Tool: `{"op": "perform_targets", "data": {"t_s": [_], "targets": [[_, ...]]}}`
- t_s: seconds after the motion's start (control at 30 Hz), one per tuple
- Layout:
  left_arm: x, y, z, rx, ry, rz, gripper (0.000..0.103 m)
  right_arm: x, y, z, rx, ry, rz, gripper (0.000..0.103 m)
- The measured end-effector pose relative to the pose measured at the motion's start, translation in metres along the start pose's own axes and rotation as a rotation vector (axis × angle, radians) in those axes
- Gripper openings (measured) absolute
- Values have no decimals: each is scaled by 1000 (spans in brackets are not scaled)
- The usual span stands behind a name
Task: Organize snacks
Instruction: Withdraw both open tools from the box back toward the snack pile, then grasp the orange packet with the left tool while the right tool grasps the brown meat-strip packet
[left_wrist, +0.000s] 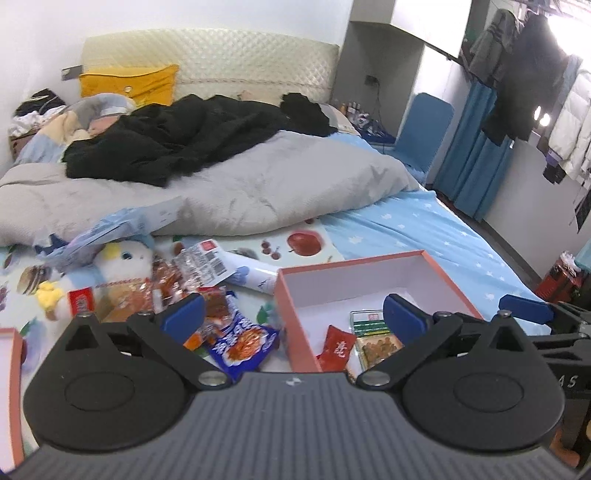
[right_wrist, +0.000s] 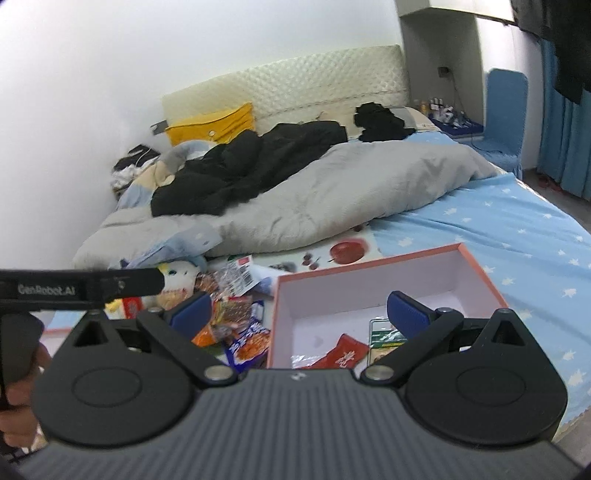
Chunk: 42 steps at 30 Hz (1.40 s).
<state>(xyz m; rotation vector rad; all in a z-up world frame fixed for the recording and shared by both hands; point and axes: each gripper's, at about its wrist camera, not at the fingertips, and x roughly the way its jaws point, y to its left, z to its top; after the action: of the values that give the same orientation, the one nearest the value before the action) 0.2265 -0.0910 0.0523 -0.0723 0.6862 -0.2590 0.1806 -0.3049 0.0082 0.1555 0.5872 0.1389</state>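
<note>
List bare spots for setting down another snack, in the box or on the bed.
Free: the far half of the pink-rimmed cardboard box, beyond the red sachet and green packet; star-print blue sheet right of it. Crowded: snack pile left, up to the plush toy.

One open pink box (left_wrist: 373, 264) on the bed, and inside it two packets: one red sachet (left_wrist: 337, 348), one green-topped pack (left_wrist: 373, 334). Beside it, one loose heap of snack packets (left_wrist: 207, 291), too jumbled to count. One plush toy (left_wrist: 122, 264).
</note>
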Motion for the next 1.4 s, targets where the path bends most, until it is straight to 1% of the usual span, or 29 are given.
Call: {"op": "perform_targets", "data": {"t_s": [0.1,0.23,0.33,0.37,0.47,0.57,0.7,0.8,0.83,0.87,1.0,1.13,1.27,1.3,1.37,1.4], "targets": [[-15,10,-9,-5,-18,28,103,-8,12,-6,-14,-12,28,103],[-34,21,-23,-18,-30,43,103,-15,29,-14,-34,-12,74,103],[-47,28,-35,-22,-31,21,103,-17,41,-24,-44,-15,109,102],[-50,29,-38,-24,-36,24,103,-18,44,-28,-42,-15,109,102],[-60,31,-51,-17,-57,66,103,-20,55,-40,-47,-11,146,102],[-67,35,-63,-13,-58,85,103,-23,64,-51,-41,-14,190,102],[-77,47,-80,-55,-80,82,103,-26,74,-63,-59,-21,189,102],[-84,54,-94,-70,-124,110,103,-29,77,-74,-54,-26,181,101],[-85,55,-97,-66,-130,119,103,-31,78,-77,-53,-35,174,99],[-83,57,-99,-63,-128,126,103,-31,79,-80,-50,-37,163,95],[-74,67,-109,-79,-99,157,103,-27,82,-90,-49,-22,157,95],[-62,79,-116,-112,-84,143,103,-18,82,-95,-34,3,156,95],[-45,87,-119,-112,-55,158,103,-7,89,-98,-65,17,149,94],[-39,90,-120,-110,-41,161,103,-3,90,-98,-73,22,158,86],[-27,97,-121,-122,-15,164,103,6,94,-98,-87,45,179,77],[-20,102,-122,-133,4,162,103,13,97,-98,-93,56,179,77]]}}
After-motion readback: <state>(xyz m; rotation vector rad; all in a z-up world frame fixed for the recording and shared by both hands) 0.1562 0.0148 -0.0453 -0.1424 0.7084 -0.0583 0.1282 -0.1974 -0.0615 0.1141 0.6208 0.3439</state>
